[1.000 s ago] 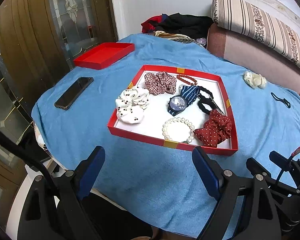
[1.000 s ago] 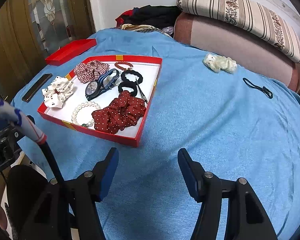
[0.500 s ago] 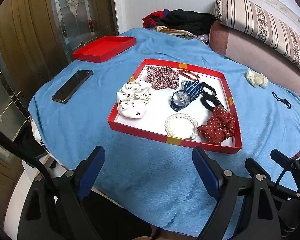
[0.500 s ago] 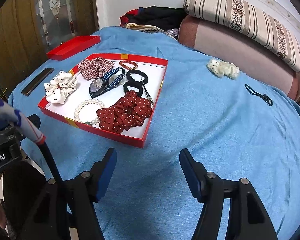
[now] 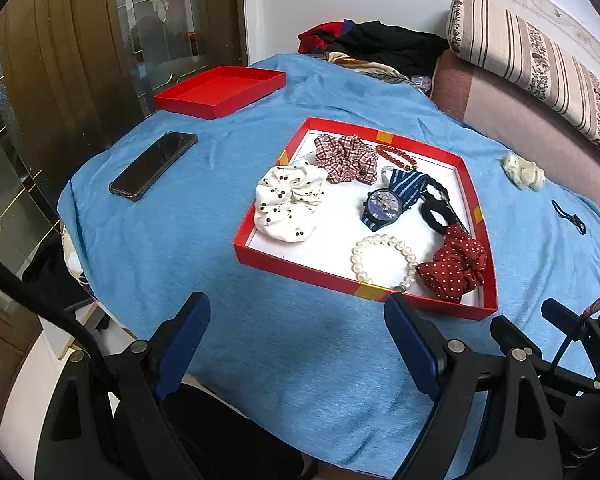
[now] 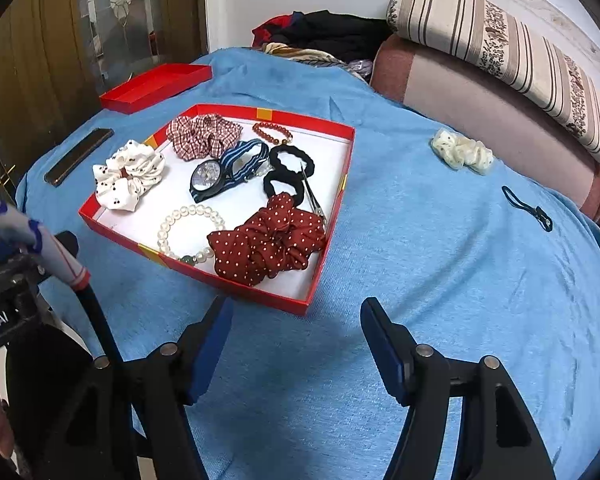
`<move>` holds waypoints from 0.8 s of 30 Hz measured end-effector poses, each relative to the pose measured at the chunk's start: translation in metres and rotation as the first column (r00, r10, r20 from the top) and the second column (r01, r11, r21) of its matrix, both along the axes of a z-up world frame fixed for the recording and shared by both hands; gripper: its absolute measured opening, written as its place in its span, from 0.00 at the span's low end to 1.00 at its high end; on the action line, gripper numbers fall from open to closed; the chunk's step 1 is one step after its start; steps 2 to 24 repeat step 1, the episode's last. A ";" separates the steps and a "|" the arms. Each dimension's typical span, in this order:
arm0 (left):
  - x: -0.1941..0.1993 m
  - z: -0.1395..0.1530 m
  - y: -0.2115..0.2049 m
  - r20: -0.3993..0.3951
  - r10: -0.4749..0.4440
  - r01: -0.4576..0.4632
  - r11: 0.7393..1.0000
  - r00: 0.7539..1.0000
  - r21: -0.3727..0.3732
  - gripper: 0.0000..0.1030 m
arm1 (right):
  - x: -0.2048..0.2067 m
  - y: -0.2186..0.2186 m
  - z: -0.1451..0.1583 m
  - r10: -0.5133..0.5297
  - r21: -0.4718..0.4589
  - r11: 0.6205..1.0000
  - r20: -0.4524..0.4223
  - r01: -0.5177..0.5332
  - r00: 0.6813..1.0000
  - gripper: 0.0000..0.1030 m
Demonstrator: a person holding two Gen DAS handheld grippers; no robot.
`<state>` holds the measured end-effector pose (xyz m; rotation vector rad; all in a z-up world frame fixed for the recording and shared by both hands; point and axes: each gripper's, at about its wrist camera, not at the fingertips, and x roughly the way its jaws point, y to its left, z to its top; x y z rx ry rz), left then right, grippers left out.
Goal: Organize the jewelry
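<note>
While most pieces already sit in the shallow red cardboard tray with white lining (image 6: pixel 332 200), two lie outside on the blue cloth-covered surface (image 6: pixel 420 280): a cream fabric scrunchie (image 6: pixel 462 154) far right, near the sofa, and a thin black hair tie (image 6: pixel 528 209) just nearer, long axis running far-left to near-right. Right tongs (image 6: pixel 296 340) empty over bare cloth, jaws well apart and just widened further, nothing between. Both strays ahead and right of these tongs. Left tongs (image 5: pixel 296 340) empty, spread wide, facing the tray's near edge, so farther off. Right hand probably better placed for the reach.
</note>
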<state>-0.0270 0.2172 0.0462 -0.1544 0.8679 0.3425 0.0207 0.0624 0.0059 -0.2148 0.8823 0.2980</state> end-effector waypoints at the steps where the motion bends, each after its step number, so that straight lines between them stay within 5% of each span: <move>1: 0.000 0.000 0.001 -0.001 0.003 -0.003 1.000 1.000 0.001 0.85 | 0.000 0.000 -0.001 0.000 0.001 1.000 -0.003 0.000 1.000 0.70; 24: 0.000 0.000 0.001 -0.001 0.003 -0.003 1.000 1.000 0.001 0.85 | 0.000 0.000 -0.001 0.000 0.001 1.000 -0.003 0.000 1.000 0.70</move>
